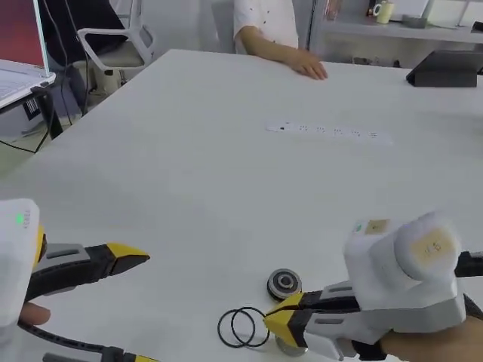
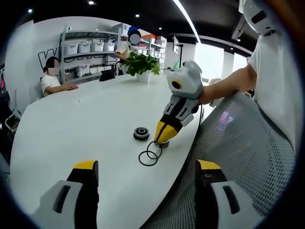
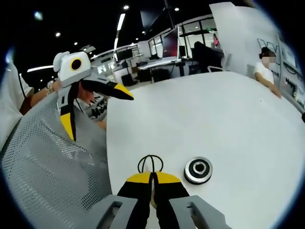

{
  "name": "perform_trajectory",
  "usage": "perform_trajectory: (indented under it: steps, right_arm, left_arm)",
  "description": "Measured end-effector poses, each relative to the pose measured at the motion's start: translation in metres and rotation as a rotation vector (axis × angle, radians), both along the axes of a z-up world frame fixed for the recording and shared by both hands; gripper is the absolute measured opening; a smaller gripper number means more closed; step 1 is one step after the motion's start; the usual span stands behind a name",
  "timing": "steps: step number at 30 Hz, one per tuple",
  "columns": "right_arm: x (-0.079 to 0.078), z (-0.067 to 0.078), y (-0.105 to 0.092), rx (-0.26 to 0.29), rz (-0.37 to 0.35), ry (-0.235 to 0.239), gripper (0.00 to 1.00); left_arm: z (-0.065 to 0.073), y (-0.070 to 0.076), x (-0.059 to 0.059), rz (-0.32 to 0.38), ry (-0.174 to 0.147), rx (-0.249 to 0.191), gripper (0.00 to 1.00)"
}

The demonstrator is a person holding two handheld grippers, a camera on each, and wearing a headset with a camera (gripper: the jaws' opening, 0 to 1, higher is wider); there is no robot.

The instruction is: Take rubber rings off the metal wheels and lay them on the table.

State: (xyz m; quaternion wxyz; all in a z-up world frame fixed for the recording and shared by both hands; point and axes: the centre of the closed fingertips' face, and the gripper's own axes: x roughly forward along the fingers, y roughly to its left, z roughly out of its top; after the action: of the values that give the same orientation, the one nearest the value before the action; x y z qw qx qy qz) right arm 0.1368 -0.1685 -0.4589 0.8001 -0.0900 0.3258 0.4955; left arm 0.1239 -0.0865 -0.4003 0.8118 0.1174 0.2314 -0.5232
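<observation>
Head view looking down across the table; both gripper views sitting low, facing each other, sharing the rings and wheel.

A wide white table stretches away from me. Near my edge lie 2 thin black rubber rings, overlapping each other, and just beyond them 1 metal wheel lies flat. Farther off rests a long white power strip. A flat black object sits at the far right.

Bright, even ceiling light, soft shadows on the white table; gripper views bend at edges.
</observation>
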Motion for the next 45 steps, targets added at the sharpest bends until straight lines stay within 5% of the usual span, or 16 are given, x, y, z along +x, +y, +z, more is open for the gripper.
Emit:
perform_trajectory:
  steps: [12, 28, 36, 45]
  right_arm:
    - [0.007, -0.003, -0.008, -0.055, 0.000, -0.042, 0.09]
    - [0.035, 0.018, -0.034, 0.036, -0.144, -0.076, 0.08]
    - [0.045, 0.017, -0.053, 0.057, -0.213, -0.064, 0.09]
    - [0.049, 0.013, -0.064, 0.063, -0.257, -0.048, 0.10]
  left_arm:
    - [-0.003, 0.001, 0.000, -0.002, 0.004, 0.011, 0.81]
    - [-0.003, 0.001, 0.001, -0.008, -0.005, 0.015, 0.80]
    - [0.012, -0.004, 0.004, -0.031, -0.054, -0.017, 0.80]
    - [0.052, -0.026, 0.017, -0.119, -0.142, -0.039, 0.74]
